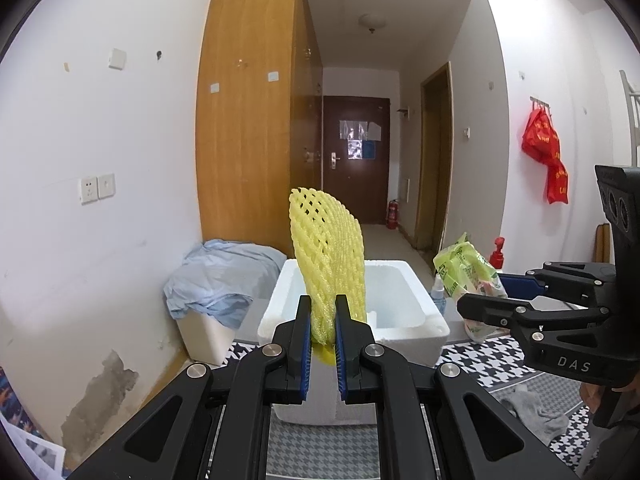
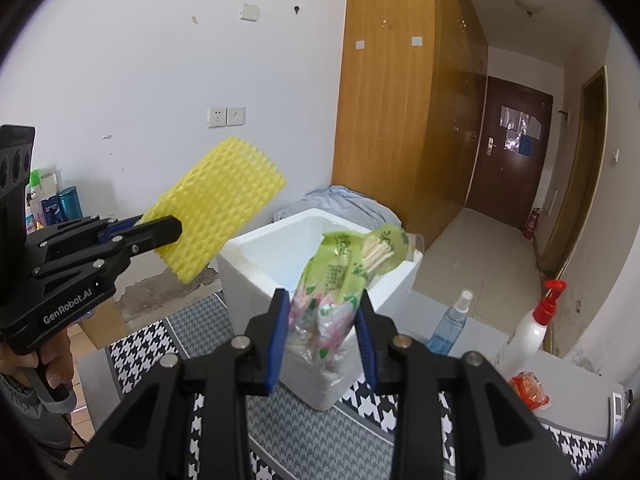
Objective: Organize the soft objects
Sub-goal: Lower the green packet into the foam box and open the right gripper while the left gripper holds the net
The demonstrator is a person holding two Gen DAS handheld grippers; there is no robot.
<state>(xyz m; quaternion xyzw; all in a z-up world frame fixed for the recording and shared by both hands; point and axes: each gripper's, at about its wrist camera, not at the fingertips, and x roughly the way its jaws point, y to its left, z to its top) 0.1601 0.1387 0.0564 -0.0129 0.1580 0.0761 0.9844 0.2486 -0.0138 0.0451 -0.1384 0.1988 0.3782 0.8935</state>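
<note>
The foam box (image 2: 256, 256) stood open on the patterned counter (image 1: 496, 360), directly ahead of both claws. The right claw (image 2: 322, 340) gripped a green bag (image 2: 344, 276) at its lower end, above the box's near corner. The left claw (image 1: 323, 328) pinched a yellow net (image 1: 328, 256) upright, in front of the box. Each should probably be carried fully over the opening and lowered inside before release, since both are light and floppy.

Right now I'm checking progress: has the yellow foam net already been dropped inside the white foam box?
No, the left claw holds the yellow foam net in the air beside the white foam box.
</note>
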